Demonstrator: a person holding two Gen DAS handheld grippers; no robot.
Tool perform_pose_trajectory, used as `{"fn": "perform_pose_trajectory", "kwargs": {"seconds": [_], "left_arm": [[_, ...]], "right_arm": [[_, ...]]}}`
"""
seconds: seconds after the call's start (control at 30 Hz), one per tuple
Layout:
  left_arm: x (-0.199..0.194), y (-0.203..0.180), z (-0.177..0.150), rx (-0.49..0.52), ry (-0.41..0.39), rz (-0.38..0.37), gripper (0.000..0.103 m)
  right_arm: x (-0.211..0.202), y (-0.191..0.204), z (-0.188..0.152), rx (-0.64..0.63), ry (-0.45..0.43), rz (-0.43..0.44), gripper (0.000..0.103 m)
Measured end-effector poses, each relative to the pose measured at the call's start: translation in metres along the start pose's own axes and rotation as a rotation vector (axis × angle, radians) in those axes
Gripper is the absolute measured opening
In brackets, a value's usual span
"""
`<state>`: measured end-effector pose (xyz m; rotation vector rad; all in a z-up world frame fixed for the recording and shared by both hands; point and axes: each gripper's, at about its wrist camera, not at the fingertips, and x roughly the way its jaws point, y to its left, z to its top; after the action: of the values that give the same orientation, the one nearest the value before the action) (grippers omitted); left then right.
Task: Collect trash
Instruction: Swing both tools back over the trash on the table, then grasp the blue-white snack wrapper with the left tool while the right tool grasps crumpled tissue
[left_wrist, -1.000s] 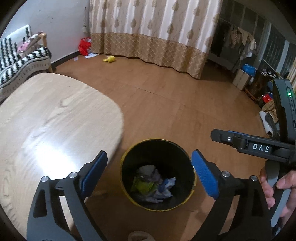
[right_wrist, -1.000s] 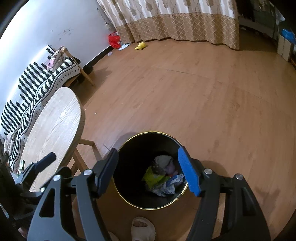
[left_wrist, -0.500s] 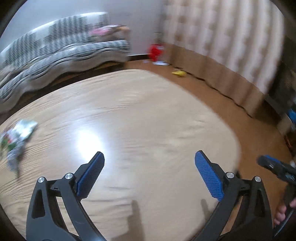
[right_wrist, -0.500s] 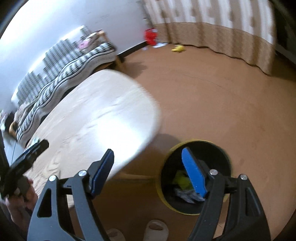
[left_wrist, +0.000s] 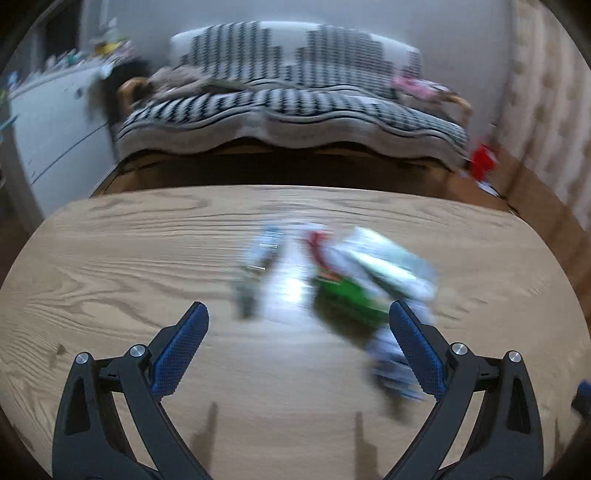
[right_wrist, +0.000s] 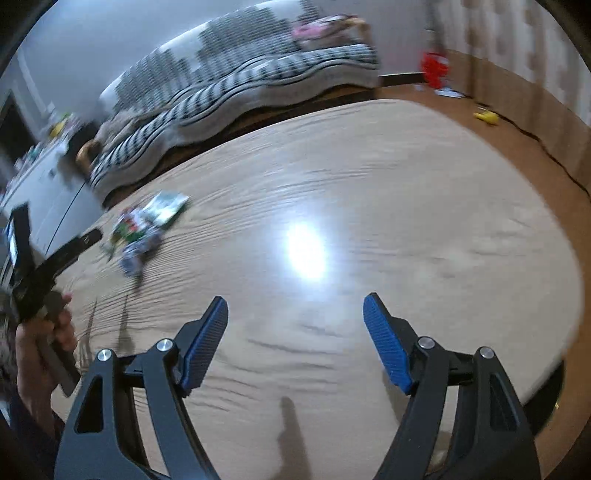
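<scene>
A: Nearest, left gripper (left_wrist: 297, 334) of black arms and blue ribbed pads: spread wide, empty, tilted down over the pale oak-grain oval desk (left_wrist: 110, 280). Why?

B: Probably lined up for a pick. Just beyond its right pad, the trash: a blurred heap of green, white and red wrappers (left_wrist: 354, 280), flat on the desk.

A: And the right gripper (right_wrist: 295, 334)?

B: Also agape, nothing between its pads, well apart from that heap (right_wrist: 142, 230). Free for a second piece, likely.

A: Farther back?

B: Black-and-white striped sofa (left_wrist: 291, 107), beyond the desk.
</scene>
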<state>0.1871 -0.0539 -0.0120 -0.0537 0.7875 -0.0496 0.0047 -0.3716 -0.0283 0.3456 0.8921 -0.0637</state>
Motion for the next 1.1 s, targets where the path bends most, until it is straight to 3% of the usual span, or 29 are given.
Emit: {"fn": "perform_pose_trajectory", "kwargs": {"seconds": [0.13,0.33,0.4,0.47,0.5,0.53,0.57,0.8,0.83,0.9,0.93,1.1], "left_arm": [[0.044,0.038,0.017,-0.065,0.077,-0.010,0.095],[0.085,0.030,0.028,0.020,0.127,0.008,0.092],[0.092,0.028,0.029,0.033,0.127,0.026,0.080],[0.090,0.024,0.030,0.049,0.111,0.025,0.046],[0.091,0.023,0.030,0.058,0.108,0.042,0.039],[0.092,0.024,0.030,0.064,0.106,0.056,0.019],[0.090,0.025,0.028,0.064,0.105,0.060,0.014],[0.072,0.034,0.013,0.053,0.112,0.049,0.013],[0.069,0.036,0.010,0.053,0.114,0.048,0.013],[0.063,0.039,0.004,0.055,0.119,0.043,0.013],[0.059,0.041,0.001,0.056,0.122,0.038,0.013],[0.040,0.041,-0.010,0.069,0.112,0.024,0.013]], "right_arm": [[0.044,0.076,0.009,-0.111,0.051,0.059,0.073],[0.086,0.143,0.010,-0.211,0.095,0.076,0.073],[0.098,0.156,0.011,-0.209,0.112,0.088,0.073],[0.108,0.167,0.012,-0.215,0.119,0.087,0.073],[0.114,0.173,0.014,-0.220,0.119,0.080,0.073],[0.117,0.175,0.014,-0.221,0.119,0.077,0.074],[0.121,0.179,0.016,-0.228,0.107,0.067,0.074],[0.144,0.198,0.033,-0.246,0.068,0.031,0.073],[0.147,0.200,0.035,-0.247,0.064,0.031,0.069],[0.150,0.206,0.035,-0.281,0.051,0.001,0.048],[0.149,0.208,0.034,-0.302,0.044,-0.003,0.030],[0.137,0.193,0.031,-0.282,0.062,0.030,0.023]]}}
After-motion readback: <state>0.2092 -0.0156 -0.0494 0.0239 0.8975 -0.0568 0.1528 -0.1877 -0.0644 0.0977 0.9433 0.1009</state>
